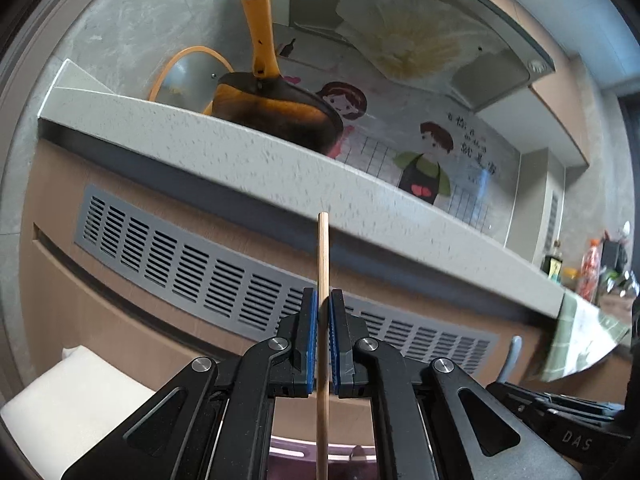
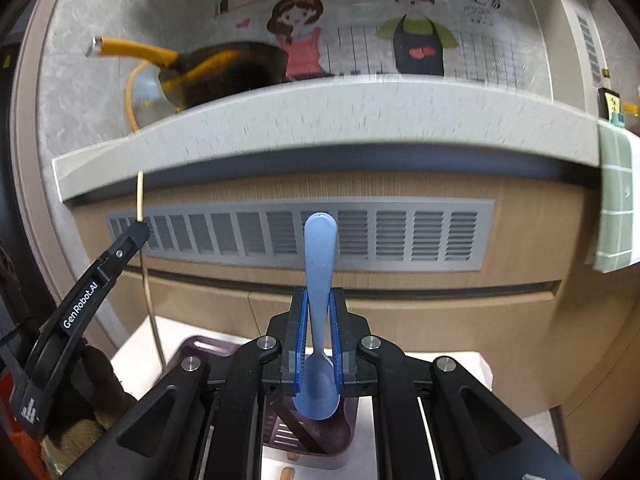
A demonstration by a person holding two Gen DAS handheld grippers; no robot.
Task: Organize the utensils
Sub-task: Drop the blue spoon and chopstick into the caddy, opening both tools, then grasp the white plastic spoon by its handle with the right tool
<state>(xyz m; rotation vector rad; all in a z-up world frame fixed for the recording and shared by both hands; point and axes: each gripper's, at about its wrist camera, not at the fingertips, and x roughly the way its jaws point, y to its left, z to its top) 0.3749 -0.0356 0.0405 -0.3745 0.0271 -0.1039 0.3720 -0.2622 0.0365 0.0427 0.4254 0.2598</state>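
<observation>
The left claw (image 1: pixel 323 308) grips a chopstick (image 1: pixel 322 256) upright between its pads; the right claw (image 2: pixel 319 300) grips a blue spoon (image 2: pixel 319 256), handle up. Both seem mid-carry; next, lower each into the purple holder (image 2: pixel 304 440) just below the right claw.

The left gripper (image 1: pixel 324 320) clamps a thin wooden chopstick (image 1: pixel 322 264) upright between its blue pads (image 1: pixel 310 344), in front of a grey vent grille (image 1: pixel 224 276); above, an orange-handled pan (image 1: pixel 276 112) sits on the speckled countertop (image 1: pixel 248 160)
</observation>
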